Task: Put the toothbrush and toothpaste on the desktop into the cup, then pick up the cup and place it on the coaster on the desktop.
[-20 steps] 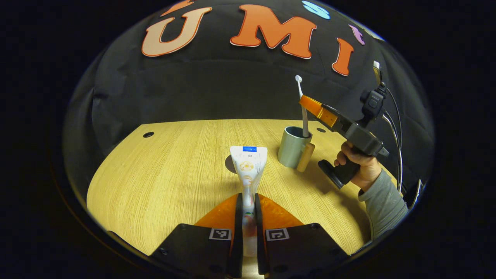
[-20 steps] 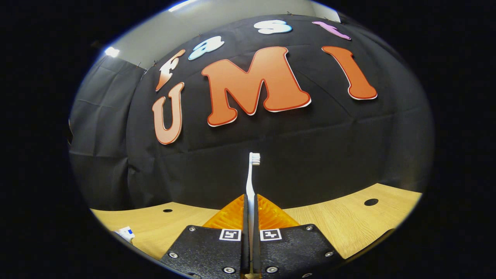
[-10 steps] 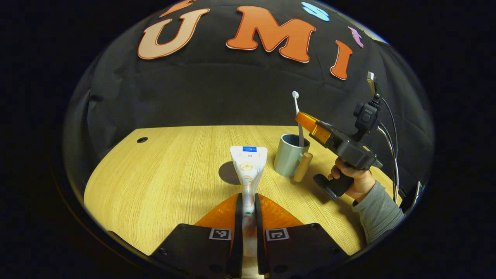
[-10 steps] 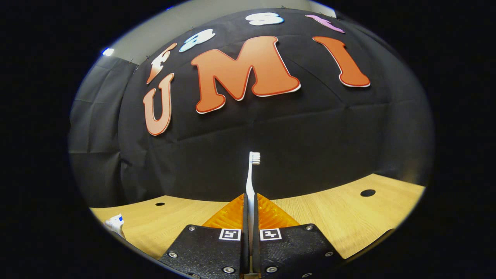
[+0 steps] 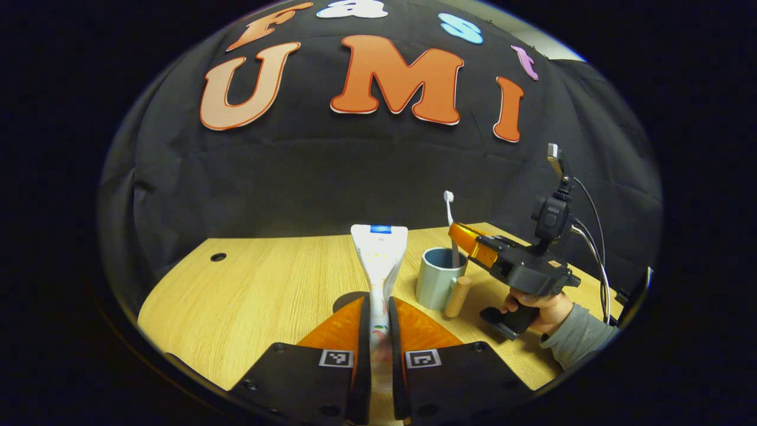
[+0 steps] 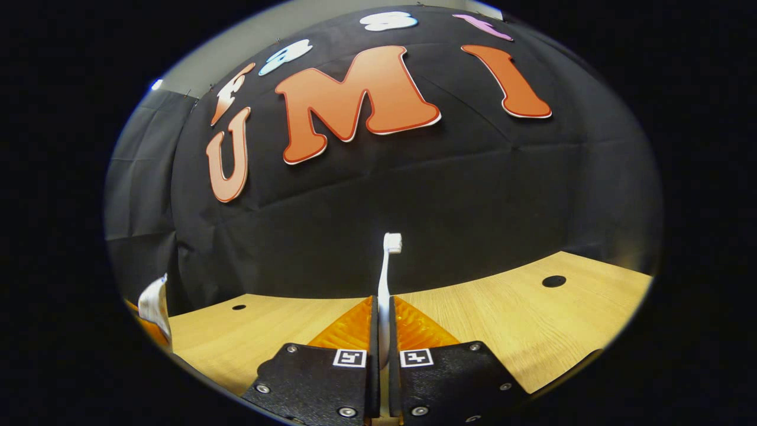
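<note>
My left gripper is shut on the white toothpaste tube, which stands upright with its flat blue-marked end on top. To its right, a grey-blue cup with a wooden handle stands on the table. A white toothbrush stands in the cup, head up. The right gripper, held by a hand, grips it just above the rim. In the right gripper view, my right gripper is shut on the toothbrush, and the tube's end shows at far left.
The light wooden table has small round holes near its back edge. A dark round patch lies on the table behind the tube, partly hidden. Cables hang from the right gripper's handle.
My left gripper has tilted up with the toothpaste. The right gripper has come down, so the toothbrush stands deeper in the cup.
</note>
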Demonstrator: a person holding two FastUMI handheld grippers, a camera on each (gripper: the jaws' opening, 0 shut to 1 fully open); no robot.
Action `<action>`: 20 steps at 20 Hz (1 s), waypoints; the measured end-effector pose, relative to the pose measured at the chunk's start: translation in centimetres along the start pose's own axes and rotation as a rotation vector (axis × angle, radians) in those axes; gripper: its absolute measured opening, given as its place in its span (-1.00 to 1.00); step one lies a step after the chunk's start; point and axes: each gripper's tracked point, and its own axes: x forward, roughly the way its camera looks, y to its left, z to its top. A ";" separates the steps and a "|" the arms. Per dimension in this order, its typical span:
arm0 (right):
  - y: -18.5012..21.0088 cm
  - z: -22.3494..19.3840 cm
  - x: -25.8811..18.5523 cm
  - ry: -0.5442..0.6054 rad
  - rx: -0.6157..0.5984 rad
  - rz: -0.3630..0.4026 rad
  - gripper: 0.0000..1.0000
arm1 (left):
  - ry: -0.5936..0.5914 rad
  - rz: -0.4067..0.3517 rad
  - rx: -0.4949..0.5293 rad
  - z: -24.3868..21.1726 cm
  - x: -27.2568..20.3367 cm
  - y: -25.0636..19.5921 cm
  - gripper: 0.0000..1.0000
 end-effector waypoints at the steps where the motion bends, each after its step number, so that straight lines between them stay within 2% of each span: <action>1: -0.3 0.1 -0.1 0.002 0.002 -0.004 -0.87 | -0.019 0.000 0.007 0.7 0.1 0.0 -0.65; 5: -0.9 0.7 -1.0 0.017 0.029 -0.001 -0.87 | -0.085 -0.018 -0.006 2.2 1.9 -0.7 -0.65; 9: -1.6 1.7 -2.5 0.018 0.009 0.011 -0.72 | -0.145 -0.039 -0.032 3.5 4.4 -0.5 -0.65; 14: -2.8 2.1 -4.9 0.043 -0.021 0.012 -0.28 | -0.207 -0.067 -0.039 5.4 7.6 -0.3 -0.65; 17: -3.4 2.7 -6.0 0.030 -0.017 0.013 -0.12 | -0.243 -0.098 -0.053 6.6 10.1 -0.4 -0.64; 18: -3.6 2.4 -6.2 0.034 -0.022 0.008 0.04 | -0.255 -0.105 -0.059 6.9 10.5 -0.5 -0.65; 19: -3.9 2.4 -6.4 0.037 -0.027 0.003 0.01 | -0.267 -0.109 -0.063 7.4 10.7 -0.7 -0.64; 20: -4.1 2.5 -6.5 0.039 -0.030 0.001 0.25 | -0.282 -0.112 -0.068 7.8 11.0 -0.7 -0.64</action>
